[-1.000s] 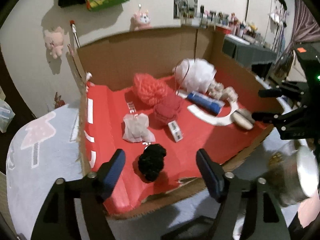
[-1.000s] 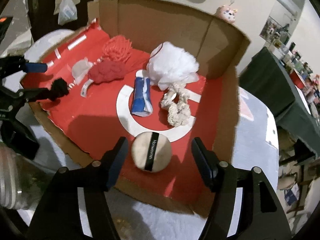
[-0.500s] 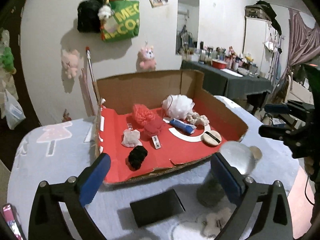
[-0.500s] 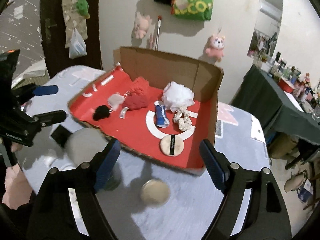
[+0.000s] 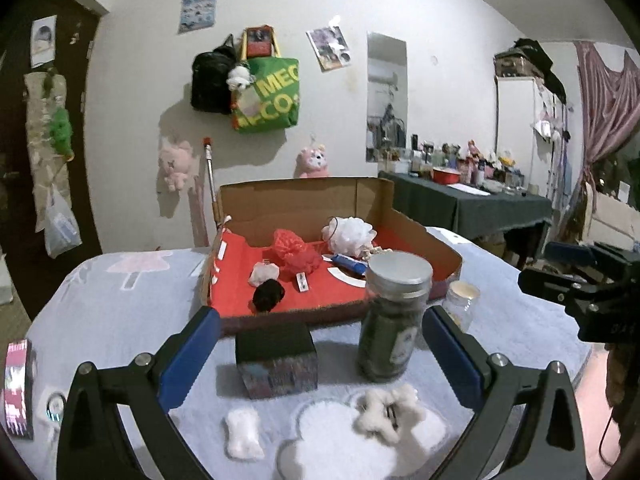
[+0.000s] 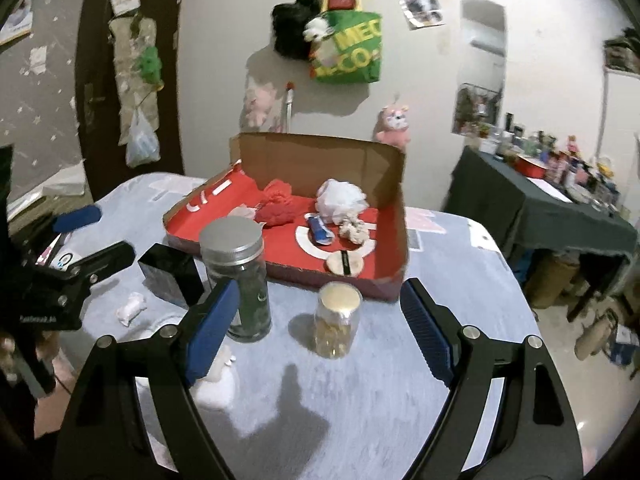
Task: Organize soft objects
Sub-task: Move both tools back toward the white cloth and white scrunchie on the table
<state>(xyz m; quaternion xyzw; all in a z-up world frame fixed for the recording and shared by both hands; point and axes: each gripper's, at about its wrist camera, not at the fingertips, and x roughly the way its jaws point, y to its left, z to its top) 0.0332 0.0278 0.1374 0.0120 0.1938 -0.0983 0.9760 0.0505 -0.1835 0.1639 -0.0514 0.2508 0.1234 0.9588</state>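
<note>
A red-lined cardboard box (image 5: 416,224) (image 6: 396,216) stands on the table with soft items in it: a white pouf (image 5: 350,234) (image 6: 340,200), a red pouf (image 5: 294,250) (image 6: 278,200), a black pompom (image 5: 269,296), a round powder puff (image 6: 345,263). On the table in front lie a small white fluffy piece (image 5: 242,432) (image 6: 130,309) and a white fluffy clip (image 5: 386,410). My left gripper (image 5: 320,356) is open and empty, back from the box. My right gripper (image 6: 318,328) is open and empty above the table.
A tall dark jar with a metal lid (image 5: 394,320) (image 6: 238,280), a small glass jar (image 5: 460,304) (image 6: 338,320) and a black box (image 5: 276,358) (image 6: 170,274) stand in front of the cardboard box. A phone (image 5: 18,388) lies at the left edge.
Both grippers have pulled back and up from the box, empty and open. The jars, the black box and the white fluffy pieces on the table have come into view.
</note>
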